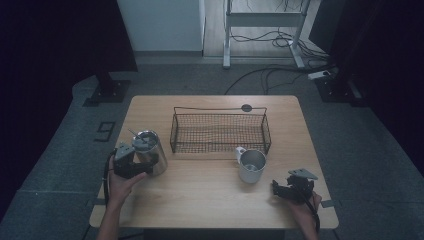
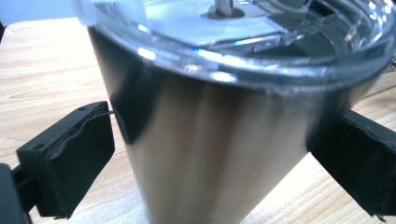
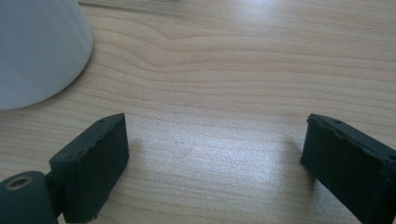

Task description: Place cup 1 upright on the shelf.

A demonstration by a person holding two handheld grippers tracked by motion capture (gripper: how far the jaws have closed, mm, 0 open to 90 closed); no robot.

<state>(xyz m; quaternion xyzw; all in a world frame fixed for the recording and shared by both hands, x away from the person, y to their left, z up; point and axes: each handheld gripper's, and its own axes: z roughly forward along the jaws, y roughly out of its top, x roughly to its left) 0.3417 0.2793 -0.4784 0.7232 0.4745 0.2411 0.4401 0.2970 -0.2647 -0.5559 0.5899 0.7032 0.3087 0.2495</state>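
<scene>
A steel tumbler (image 1: 158,156) with a clear lid stands at the table's left. My left gripper (image 1: 149,164) reaches in from the left and is shut on its body. In the left gripper view the tumbler (image 2: 210,154) fills the gap, and both black pads (image 2: 79,158) rest against its sides. A white mug (image 1: 251,166) stands right of centre, its handle toward the basket. My right gripper (image 1: 276,188) lies low near the front right edge, pointing left toward the mug. In the right gripper view it (image 3: 215,140) is open over bare wood, with the mug (image 3: 37,46) at upper left.
A black wire basket (image 1: 220,109) sits across the middle of the wooden table (image 1: 200,195), just behind the mug. A small dark disc (image 1: 246,107) lies by the basket's far rim. Cables and a metal stand are on the floor beyond.
</scene>
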